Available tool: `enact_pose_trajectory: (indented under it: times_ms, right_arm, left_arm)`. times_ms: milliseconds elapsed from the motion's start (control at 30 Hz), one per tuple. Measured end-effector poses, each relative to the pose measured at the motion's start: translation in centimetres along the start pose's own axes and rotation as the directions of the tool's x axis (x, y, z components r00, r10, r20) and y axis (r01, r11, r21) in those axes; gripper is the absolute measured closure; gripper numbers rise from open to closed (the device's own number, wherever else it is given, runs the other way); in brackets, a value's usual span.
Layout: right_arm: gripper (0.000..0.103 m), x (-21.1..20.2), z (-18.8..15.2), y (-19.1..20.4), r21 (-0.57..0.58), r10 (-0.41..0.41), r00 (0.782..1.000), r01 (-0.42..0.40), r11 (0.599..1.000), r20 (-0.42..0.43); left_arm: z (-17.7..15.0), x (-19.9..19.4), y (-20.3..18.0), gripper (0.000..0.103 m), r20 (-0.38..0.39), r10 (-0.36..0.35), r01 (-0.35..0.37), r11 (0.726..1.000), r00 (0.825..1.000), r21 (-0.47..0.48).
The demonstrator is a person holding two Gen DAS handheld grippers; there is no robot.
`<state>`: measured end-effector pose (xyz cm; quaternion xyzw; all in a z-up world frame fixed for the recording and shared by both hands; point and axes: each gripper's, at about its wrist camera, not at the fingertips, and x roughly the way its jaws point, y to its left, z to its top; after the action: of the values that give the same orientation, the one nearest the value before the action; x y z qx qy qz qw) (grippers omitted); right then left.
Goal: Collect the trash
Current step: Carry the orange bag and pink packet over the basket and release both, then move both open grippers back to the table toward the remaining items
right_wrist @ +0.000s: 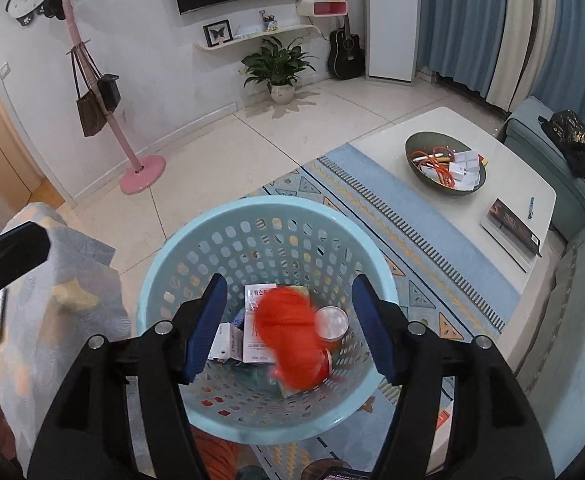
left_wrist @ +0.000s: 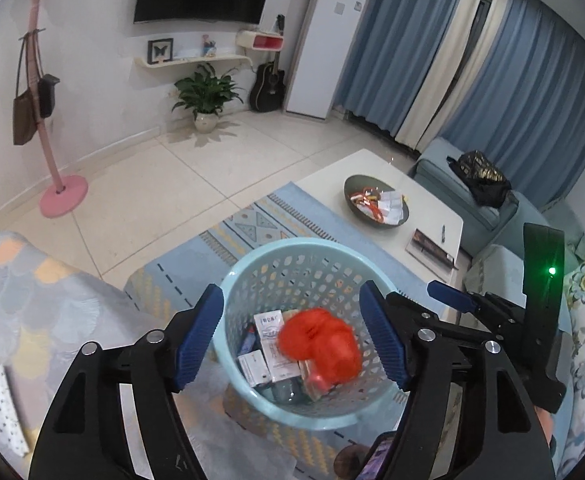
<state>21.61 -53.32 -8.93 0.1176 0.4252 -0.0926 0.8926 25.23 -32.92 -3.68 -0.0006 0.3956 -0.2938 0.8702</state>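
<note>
Both my left hand-held gripper and right hand-held gripper gape empty above the pale blue perforated plastic basket; a blurred red crumpled bag sits among cartons inside (nearly finished, I judge).

A pale blue perforated plastic basket stands upright at the lower centre of both views. Inside it, a blurred, crumpled red-orange bag lies over white paper packets and a round-lidded cup, right of centre.
</note>
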Motion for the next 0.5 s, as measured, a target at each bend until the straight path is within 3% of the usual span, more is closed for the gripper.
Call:
enact_pose_trajectory:
  times_ms: [267,400,500]
  right_arm:
    - [0.041,-5.2,0.4,3.7,-0.082,0.022,0.996,-0.015,0.996,0.081]
    - [0.038,-8.2,0.4,6.0,-0.164,-0.003,0.989,0.027,0.986,0.147]
    - [0.037,-10.3,0.3,7.9,-0.201,0.031,0.983,0.006,0.980,0.180]
  left_arm:
    - [-1.0,-5.7,0.2,0.031,0.082,-0.007,0.008,1.000,0.997,-0.020]
    - [-2.1,-9.4,1.0,0.031,0.128,-0.006,0.010,1.000,0.992,-0.028]
    - [-3.3,-12.1,2.2,0.031,0.159,0.010,-0.003,0.999,0.987,-0.047]
